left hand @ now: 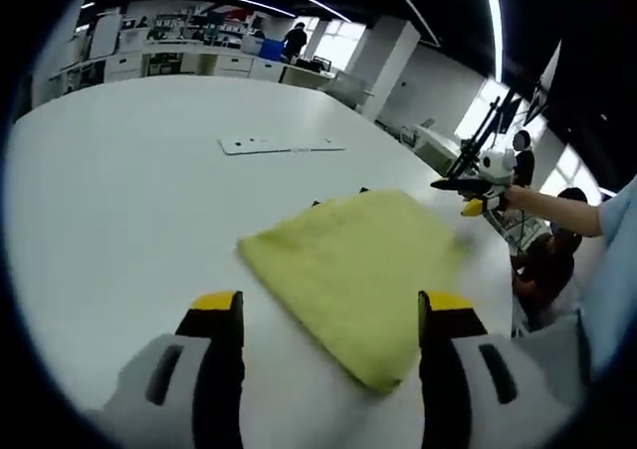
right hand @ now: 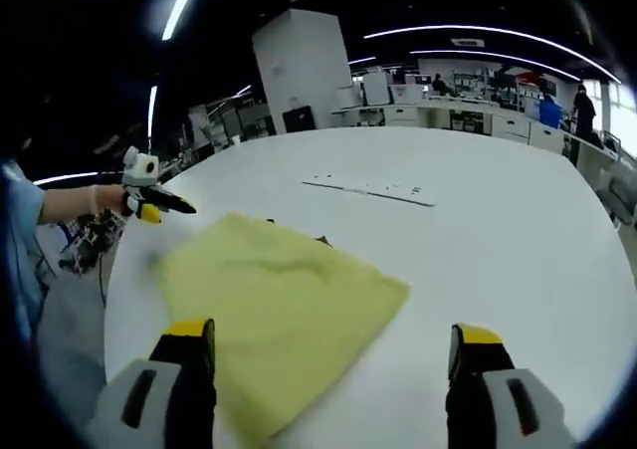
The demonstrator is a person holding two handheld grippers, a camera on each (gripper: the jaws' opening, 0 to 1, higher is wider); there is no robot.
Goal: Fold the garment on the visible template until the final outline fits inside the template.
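A yellow garment [left hand: 353,265] lies folded into a rough rectangle on the white table [left hand: 149,190]. Small dark corners of the template [left hand: 363,190] peek out at its far edge; the rest is hidden under the cloth. My left gripper [left hand: 331,310] hovers open above the garment's near corner, holding nothing. My right gripper [left hand: 470,183] is held in a hand beyond the cloth's right side. In the right gripper view, the garment [right hand: 279,305] spreads ahead, template bits [right hand: 320,240] show behind it, and my right gripper [right hand: 333,335] stands open above the cloth. The left gripper [right hand: 159,205] floats at far left.
A flat white strip [left hand: 279,145] lies farther back on the table, also seen as the strip [right hand: 373,187]. The table's curved edge [left hand: 493,260] runs close to the garment's right side. Desks and a standing person [left hand: 295,39] are far behind.
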